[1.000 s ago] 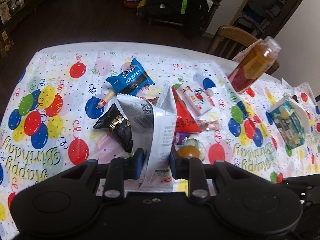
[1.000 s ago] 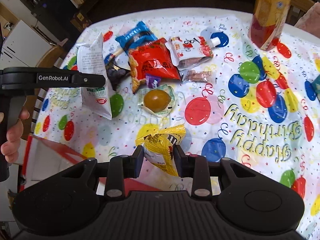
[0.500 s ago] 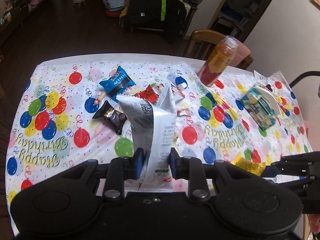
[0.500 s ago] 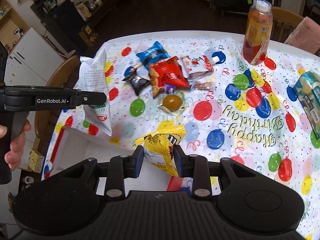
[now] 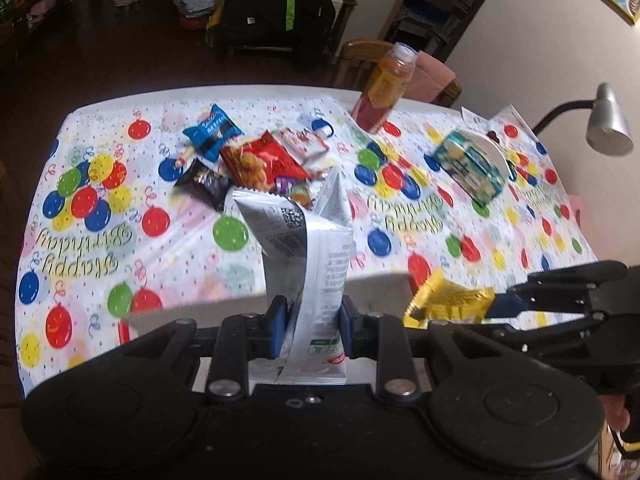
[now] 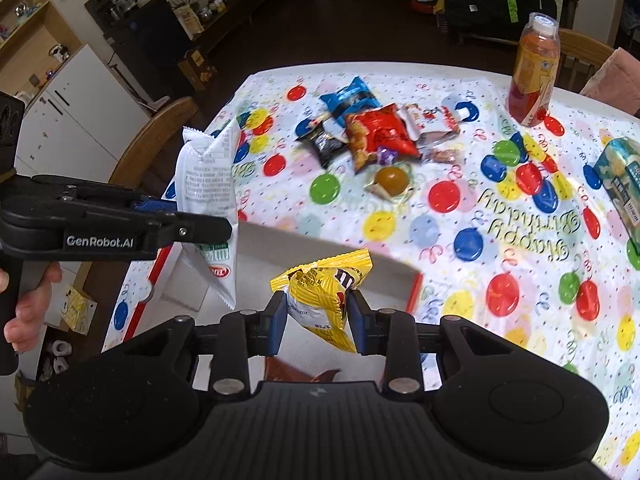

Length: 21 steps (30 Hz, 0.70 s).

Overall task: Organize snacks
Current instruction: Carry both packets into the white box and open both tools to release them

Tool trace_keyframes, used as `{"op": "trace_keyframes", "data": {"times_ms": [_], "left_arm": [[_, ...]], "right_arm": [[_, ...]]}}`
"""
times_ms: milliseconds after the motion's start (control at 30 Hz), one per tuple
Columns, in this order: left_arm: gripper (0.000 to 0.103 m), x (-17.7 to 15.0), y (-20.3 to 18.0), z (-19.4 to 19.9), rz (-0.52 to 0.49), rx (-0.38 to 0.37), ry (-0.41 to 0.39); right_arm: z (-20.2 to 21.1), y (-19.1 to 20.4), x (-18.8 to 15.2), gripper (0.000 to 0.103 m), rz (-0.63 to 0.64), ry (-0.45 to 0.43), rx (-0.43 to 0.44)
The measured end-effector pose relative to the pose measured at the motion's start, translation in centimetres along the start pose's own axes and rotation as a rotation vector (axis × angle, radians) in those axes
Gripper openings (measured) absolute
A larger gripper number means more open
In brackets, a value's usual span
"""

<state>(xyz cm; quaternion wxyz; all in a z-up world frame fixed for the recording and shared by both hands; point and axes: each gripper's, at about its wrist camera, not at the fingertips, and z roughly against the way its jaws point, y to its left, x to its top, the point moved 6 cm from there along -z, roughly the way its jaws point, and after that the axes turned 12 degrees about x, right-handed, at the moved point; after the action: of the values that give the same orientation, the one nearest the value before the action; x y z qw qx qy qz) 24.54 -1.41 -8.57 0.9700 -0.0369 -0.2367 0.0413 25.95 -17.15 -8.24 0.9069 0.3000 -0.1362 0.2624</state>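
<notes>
1. Left wrist view: the left gripper (image 5: 310, 326) clamps a white snack packet (image 5: 308, 248), held upright above the box (image 5: 376, 286) at the table's near edge.
2. Right wrist view: the right gripper (image 6: 318, 322) pinches a yellow candy bag (image 6: 326, 292) over the same box (image 6: 320, 248).

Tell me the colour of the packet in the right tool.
Yellow, with brown lettering. The packet shows best in the right wrist view, clamped by the right tool.
</notes>
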Motion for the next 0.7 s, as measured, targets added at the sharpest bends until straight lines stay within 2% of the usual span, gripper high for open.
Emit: {"op": "trace_keyframes", "data": {"times_ms": [233,500,700], "left_arm": [[0.025,-3.0,0.6,0.7,-0.020,-0.019,0.030],[0.025,-6.5,1.5,-1.6,-0.042,0.012,0.102],[0.025,-7.7,2.0,-3.8,-0.067,0.063,0.138]], "right_arm": [[-1.7,1.7,-2.3,0.032,0.010,0.032,-0.002],[-5.3,2.2,-4.7,0.032,0.007,0.090,-0.019],[-8.1,1.5,-5.4,0.032,-0.003,0.113,-0.057]]}}
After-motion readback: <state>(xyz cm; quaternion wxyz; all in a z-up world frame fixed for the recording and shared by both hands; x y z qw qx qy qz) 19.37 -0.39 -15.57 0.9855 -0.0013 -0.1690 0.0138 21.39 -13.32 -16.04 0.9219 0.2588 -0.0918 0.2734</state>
